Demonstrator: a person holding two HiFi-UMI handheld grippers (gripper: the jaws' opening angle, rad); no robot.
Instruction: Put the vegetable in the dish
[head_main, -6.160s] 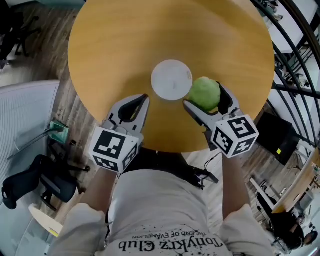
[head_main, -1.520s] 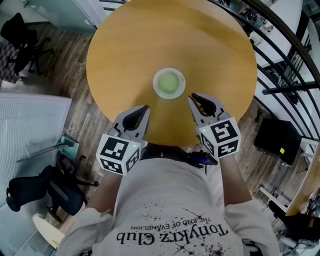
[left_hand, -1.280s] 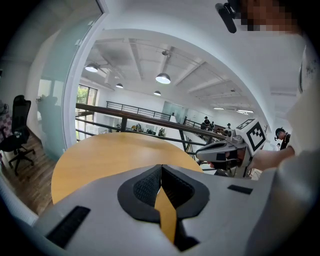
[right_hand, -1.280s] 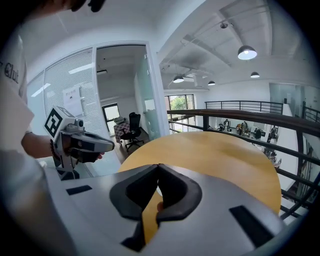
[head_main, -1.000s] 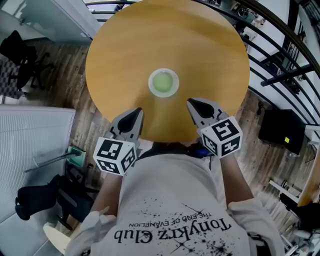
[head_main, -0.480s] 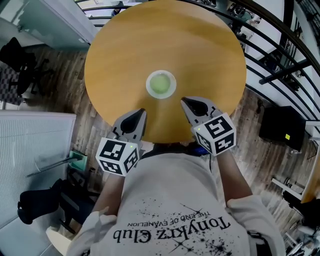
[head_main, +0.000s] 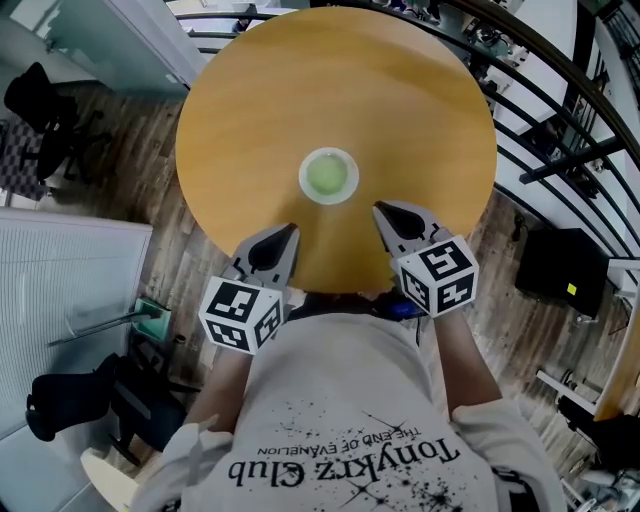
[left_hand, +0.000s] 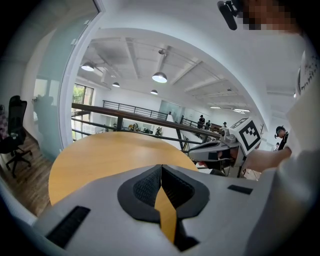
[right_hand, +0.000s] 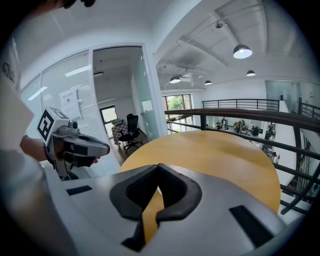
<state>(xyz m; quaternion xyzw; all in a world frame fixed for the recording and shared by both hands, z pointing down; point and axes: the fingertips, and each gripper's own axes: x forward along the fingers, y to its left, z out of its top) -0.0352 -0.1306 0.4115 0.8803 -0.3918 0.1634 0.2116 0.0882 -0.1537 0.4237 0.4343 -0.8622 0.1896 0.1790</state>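
Vegetable (head_main: 327, 176): a green item lying inside the white dish (head_main: 304, 178) at the centre of the round table (head_main: 420, 110). The placement step is judged complete, and no further move appears necessary. Left gripper (head_main: 289, 231) and right gripper (head_main: 379, 209) hover over the table's near edge, jaws closed together, empty. Neither gripper view shows the dish. The vegetable is too small to identify.

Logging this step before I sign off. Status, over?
Left tool shut, empty. Right tool shut, empty. Green vegetable in white dish, mid table. Nothing in the way.
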